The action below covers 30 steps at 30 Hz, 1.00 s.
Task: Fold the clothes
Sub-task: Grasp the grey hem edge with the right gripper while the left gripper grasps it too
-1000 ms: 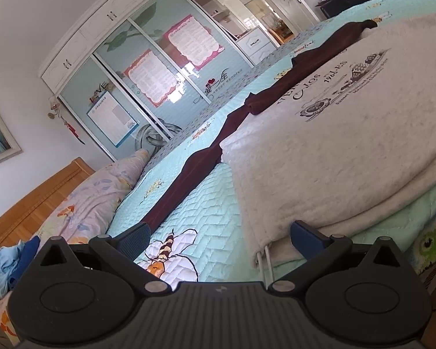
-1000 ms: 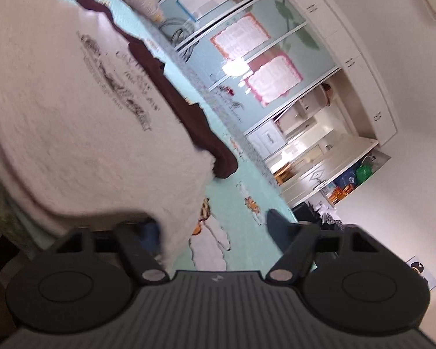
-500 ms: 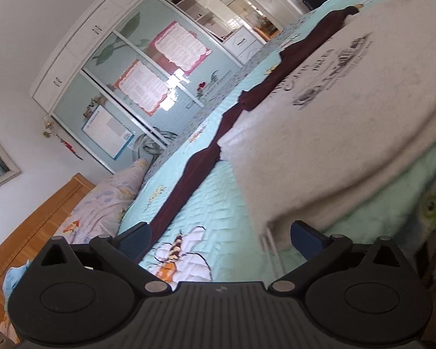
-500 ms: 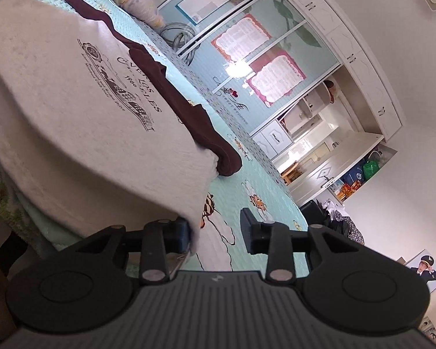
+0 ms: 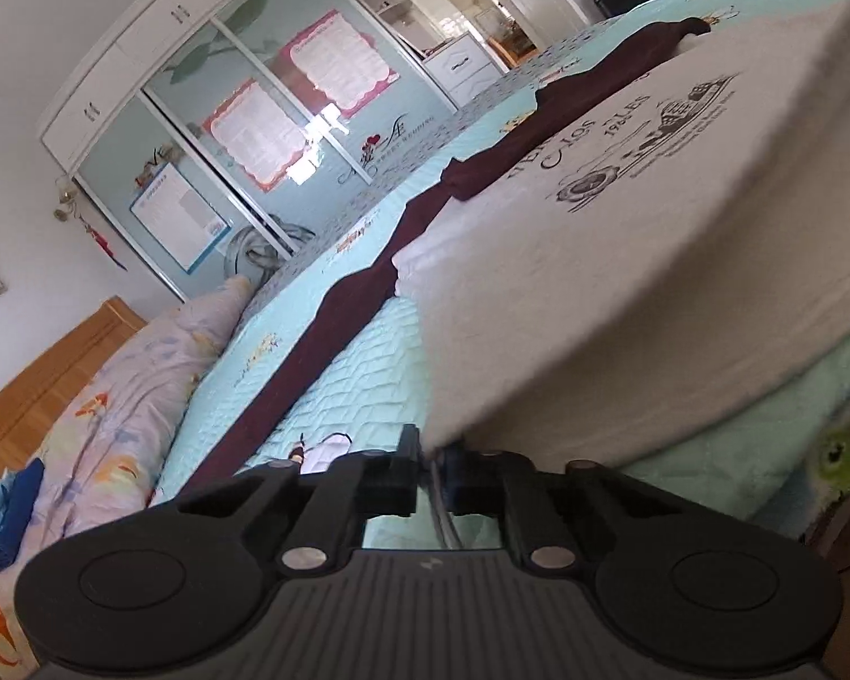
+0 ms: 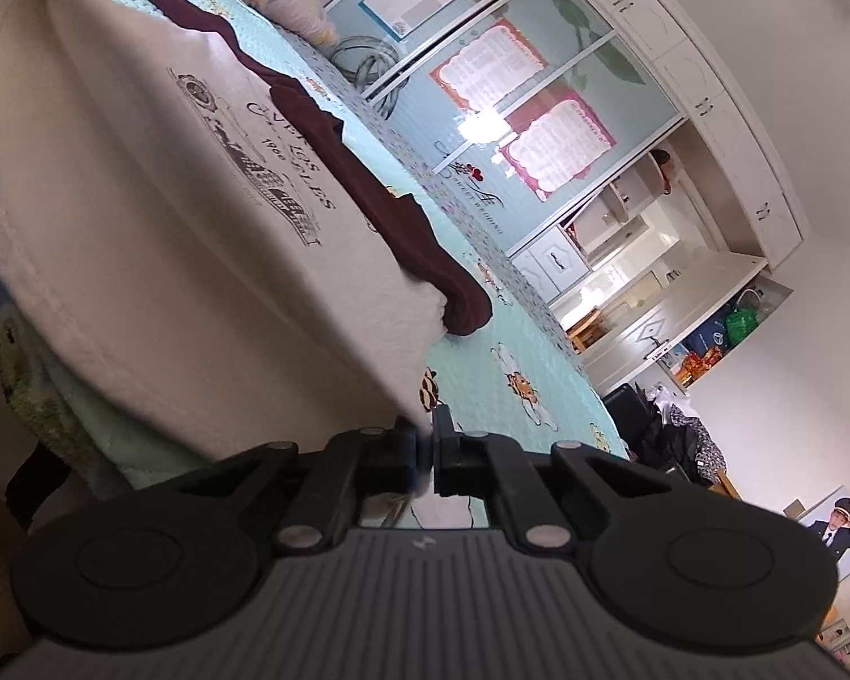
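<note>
Bedding in quilted turquoise covered the bed (image 5: 368, 374) before mirrored wardrobes (image 5: 266, 130). One pillow (image 5: 141, 385), one maroon garment (image 5: 334, 328) and one cream sweatshirt (image 5: 623, 260) lay there; each hand-held gripper, left (image 5: 432, 473) and right (image 6: 425, 450), had just closed, pinching a sweatshirt corner.

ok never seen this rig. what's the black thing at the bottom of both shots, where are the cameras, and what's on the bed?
No robot here: a person carries a two-finger hand-held gripper in each hand, and a fisheye camera on each one looks forward along its fingers. The black shape at the bottom is that gripper's own body.

One picture is from the left hand-held gripper, the other from the right hand-held gripper.

On the turquoise quilt lies a white printed garment on top of a dark maroon garment. A floral pillow sits by the headboard.

Both sets of jaws have just closed, each pinching a near corner of the white garment, one at either end of its front edge, probably ready to lift it for a fold.
</note>
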Tool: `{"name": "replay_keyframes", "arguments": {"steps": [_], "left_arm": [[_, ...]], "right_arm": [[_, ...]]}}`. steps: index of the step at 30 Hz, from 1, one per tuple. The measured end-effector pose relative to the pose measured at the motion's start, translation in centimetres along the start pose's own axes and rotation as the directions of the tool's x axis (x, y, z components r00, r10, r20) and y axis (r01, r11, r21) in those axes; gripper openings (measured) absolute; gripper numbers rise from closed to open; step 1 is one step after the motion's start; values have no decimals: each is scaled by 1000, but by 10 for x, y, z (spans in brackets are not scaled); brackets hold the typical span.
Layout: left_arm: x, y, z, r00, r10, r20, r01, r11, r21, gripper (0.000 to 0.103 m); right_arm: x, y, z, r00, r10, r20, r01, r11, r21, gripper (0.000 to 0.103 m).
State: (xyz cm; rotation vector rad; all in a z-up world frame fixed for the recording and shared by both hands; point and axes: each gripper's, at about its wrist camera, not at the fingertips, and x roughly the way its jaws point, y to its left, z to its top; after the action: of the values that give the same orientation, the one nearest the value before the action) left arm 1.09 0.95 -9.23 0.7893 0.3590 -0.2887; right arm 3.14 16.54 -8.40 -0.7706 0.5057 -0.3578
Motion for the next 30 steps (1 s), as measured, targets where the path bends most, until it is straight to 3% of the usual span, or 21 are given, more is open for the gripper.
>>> {"name": "replay_keyframes", "arguments": {"steps": [4, 6, 8, 11, 14, 17, 19, 22, 24, 25, 28, 30], "left_arm": [[-9, 4, -5, 1000, -24, 4, 24, 1000, 4, 10], [-9, 0, -11, 999, -34, -2, 35, 998, 47, 14], [-4, -9, -15, 1000, -11, -10, 12, 994, 109, 26], [-6, -7, -12, 1000, -2, -9, 3, 995, 102, 25], [-7, 2, -10, 999, -32, -28, 32, 999, 14, 19], [-10, -9, -10, 998, -40, -51, 43, 997, 59, 11], [-15, -15, -15, 999, -17, -36, 21, 991, 132, 13], [-23, -11, -21, 999, 1, -33, 5, 987, 159, 33], [-29, -2, -27, 998, 16, -56, -8, 990, 139, 42], [-33, 3, -30, 998, 16, -62, -8, 993, 122, 46], [-48, 18, -34, 998, 15, -64, -12, 999, 51, 49], [-57, 27, -29, 999, 20, -40, -21, 1000, -16, 49]], "right_arm": [[-10, -3, -5, 1000, 13, 13, -13, 1000, 0, 5], [-13, -1, -12, 1000, 23, 14, -23, 999, -41, 5], [-10, 7, -19, 999, 53, -3, -53, 993, -108, 5], [-10, 11, -20, 997, 74, -9, -75, 986, -152, 5], [-11, 4, -20, 998, 58, -10, -59, 991, -118, 5], [-10, 9, -18, 994, 89, -56, -96, 987, -126, 5], [-9, 16, -19, 990, 112, -91, -126, 977, -171, 9], [-17, 13, -17, 984, 141, -110, -159, 972, -171, 19], [-28, -1, -16, 978, 186, -97, -196, 975, -106, 53], [-36, -10, -16, 974, 215, -72, -220, 973, -68, 58], [-55, -36, -11, 960, 282, 3, -281, 958, 63, 62], [-59, -50, -4, 959, 278, 57, -283, 946, 156, 63]]}}
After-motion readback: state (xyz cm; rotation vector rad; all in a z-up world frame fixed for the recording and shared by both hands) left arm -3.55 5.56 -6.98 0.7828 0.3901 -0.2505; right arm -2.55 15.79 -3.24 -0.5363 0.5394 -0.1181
